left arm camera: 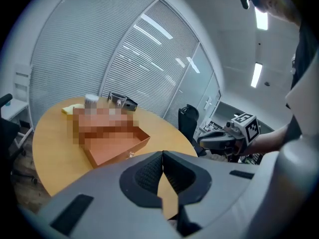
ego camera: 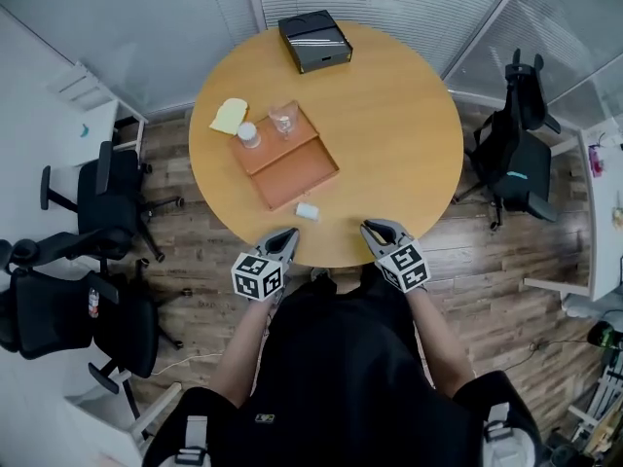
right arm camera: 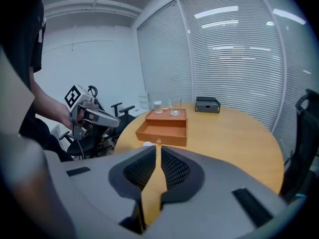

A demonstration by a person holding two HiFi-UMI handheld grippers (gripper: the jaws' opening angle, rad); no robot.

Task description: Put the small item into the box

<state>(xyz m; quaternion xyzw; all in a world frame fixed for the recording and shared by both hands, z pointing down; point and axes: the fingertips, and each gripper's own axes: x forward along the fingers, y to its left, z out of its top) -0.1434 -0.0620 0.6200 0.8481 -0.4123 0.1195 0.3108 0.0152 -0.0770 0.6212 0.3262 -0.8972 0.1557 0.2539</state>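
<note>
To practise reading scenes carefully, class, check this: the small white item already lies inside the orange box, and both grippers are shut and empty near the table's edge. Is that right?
Not quite. The small white item is not in the orange box; it lies on the table beside the box's near corner, as the head view shows. The rest stands.

1 rnd table, 1 orange box, 1 blk case, 1 glass, 1 sm white jar, 1 yellow pad, 1 sm white item, 3 office chairs, 2 grippers: L gripper, R gripper
</note>
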